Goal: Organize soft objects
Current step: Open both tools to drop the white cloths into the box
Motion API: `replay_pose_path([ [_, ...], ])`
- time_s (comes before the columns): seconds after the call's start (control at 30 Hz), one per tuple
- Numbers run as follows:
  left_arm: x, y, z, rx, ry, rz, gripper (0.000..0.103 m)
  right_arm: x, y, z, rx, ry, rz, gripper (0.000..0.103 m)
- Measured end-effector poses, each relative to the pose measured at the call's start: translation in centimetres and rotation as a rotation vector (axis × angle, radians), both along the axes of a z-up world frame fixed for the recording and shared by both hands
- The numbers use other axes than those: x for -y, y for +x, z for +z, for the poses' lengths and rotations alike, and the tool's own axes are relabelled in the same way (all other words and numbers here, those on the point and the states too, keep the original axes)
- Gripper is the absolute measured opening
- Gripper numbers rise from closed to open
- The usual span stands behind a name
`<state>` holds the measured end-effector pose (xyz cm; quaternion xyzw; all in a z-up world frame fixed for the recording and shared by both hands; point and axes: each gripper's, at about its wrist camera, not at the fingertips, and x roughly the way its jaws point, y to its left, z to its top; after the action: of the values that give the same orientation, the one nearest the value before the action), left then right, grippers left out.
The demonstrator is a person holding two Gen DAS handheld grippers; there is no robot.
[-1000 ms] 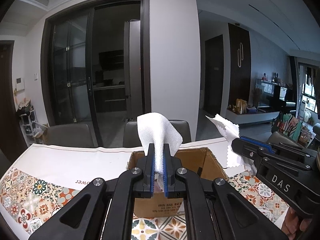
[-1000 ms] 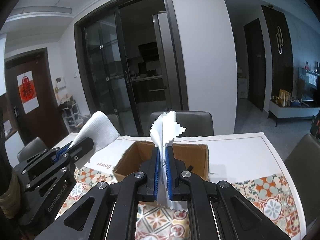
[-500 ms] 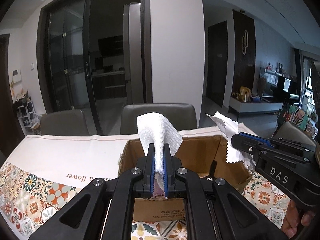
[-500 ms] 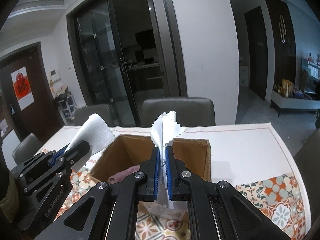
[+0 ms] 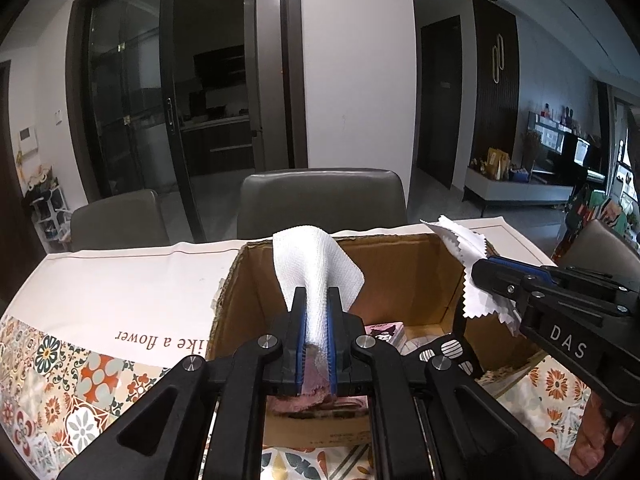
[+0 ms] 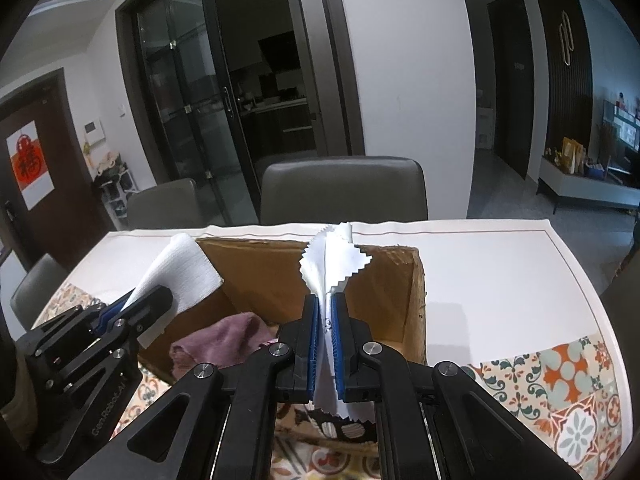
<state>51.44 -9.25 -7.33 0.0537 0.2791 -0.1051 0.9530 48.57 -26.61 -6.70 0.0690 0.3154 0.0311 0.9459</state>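
Two grippers hang side by side over an open cardboard box (image 5: 416, 276) that stands on a table with a patterned cloth (image 5: 60, 364) (white at the far half, tiled flowers at the near edge). On the left, the left gripper (image 5: 316, 304) is clamped on a white waffle-weave cloth (image 5: 312, 268), whose free end stands up and flops over above the fingertips, right over the box's left part. From the right wrist view the same gripper (image 6: 140, 308) sits at the box's left wall with the cloth (image 6: 180, 272) poking up beside it. Inside the box lie a mauve towel (image 6: 224, 340), a small pink pack with a cartoon face (image 5: 386, 330) and a dark fabric with white ovals (image 5: 444, 350). To the right, the right gripper (image 6: 325, 312) pinches a thin white cloth with zigzag edges (image 6: 332, 260), fanned out above the fingers and trailing below them, over the box's right part. Two grey chairs (image 6: 344, 192) stand at the table's far side.
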Motion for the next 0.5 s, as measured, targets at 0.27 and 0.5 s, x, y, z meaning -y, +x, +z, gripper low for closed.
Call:
replay_pose_path([
  [0.27, 0.5, 0.4, -0.9, -0.018, 0.016, -0.004, 0.036, -0.3, 1.6, -2.0, -0.074, 0.009, 0.023, 0.010],
  [0.5, 0.1, -0.2, -0.5, -0.007, 0.013, 0.013, 0.042, -0.3, 1.0, -1.9, -0.050, -0.002, 0.013, 0.055],
])
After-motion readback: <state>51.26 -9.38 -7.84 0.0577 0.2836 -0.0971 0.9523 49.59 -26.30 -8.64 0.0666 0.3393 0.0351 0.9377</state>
